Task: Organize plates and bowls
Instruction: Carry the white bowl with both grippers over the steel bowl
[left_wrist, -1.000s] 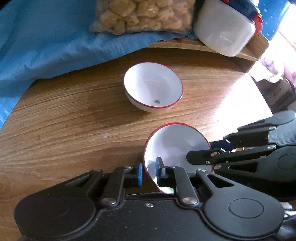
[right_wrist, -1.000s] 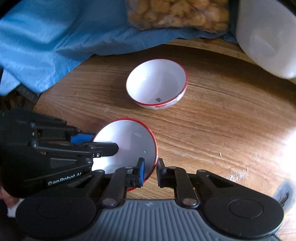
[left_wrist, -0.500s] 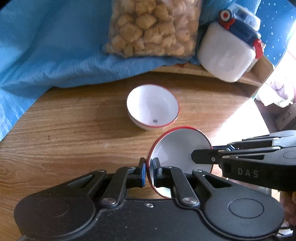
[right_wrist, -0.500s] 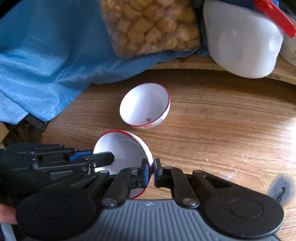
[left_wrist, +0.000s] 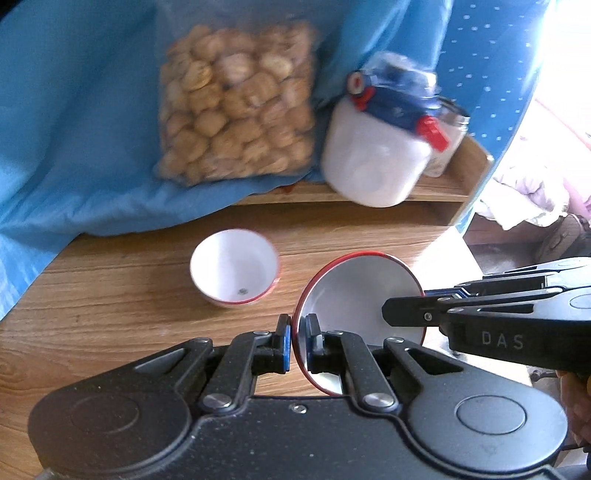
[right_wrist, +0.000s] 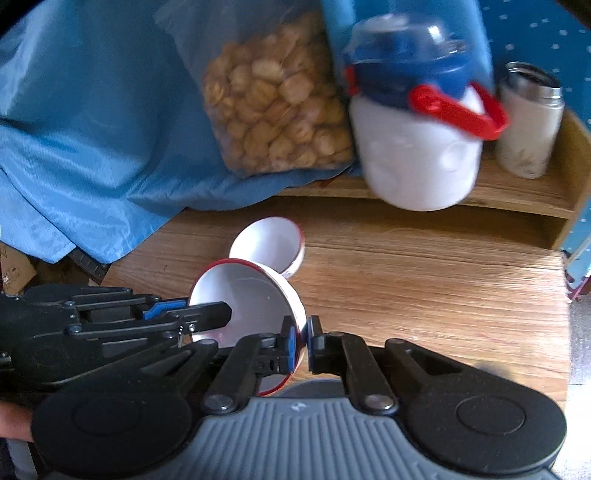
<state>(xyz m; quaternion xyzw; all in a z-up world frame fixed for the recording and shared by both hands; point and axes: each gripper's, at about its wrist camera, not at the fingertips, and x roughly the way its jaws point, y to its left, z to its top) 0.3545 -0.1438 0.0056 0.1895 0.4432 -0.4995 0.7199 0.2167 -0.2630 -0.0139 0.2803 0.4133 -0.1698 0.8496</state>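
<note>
Two-handed lift of a bowl. The left tool (left_wrist: 295, 341) is clamped on the near-left rim of a red-rimmed white enamel bowl (left_wrist: 354, 295), while the right tool (right_wrist: 303, 341) is clamped on the opposite rim of that same bowl (right_wrist: 243, 299); each tool's blue pads sit pressed on either side of the thin rim. In the left wrist view the right tool (left_wrist: 406, 314) reaches in from the right.

Compared with one second ago, when the bowl sat low by the wooden desk (left_wrist: 110, 295) with both tools not quite closed, the grips have now tightened and the bowl has been raised and tipped, its opening facing back toward the two cameras. It hangs clear of the desk, near and to the right of a second red-rimmed white bowl (left_wrist: 234, 271), which has stayed upright on the desk where it was.

Beyond the second bowl lie a blue cloth (left_wrist: 74, 129), a clear bag of pale brown snacks (left_wrist: 236, 107) and a white jug with a blue lid and red handle (right_wrist: 417, 136), standing on a raised wooden shelf.

Judged from this, pickup is complete; nesting the held bowl into the second bowl probably remains.
</note>
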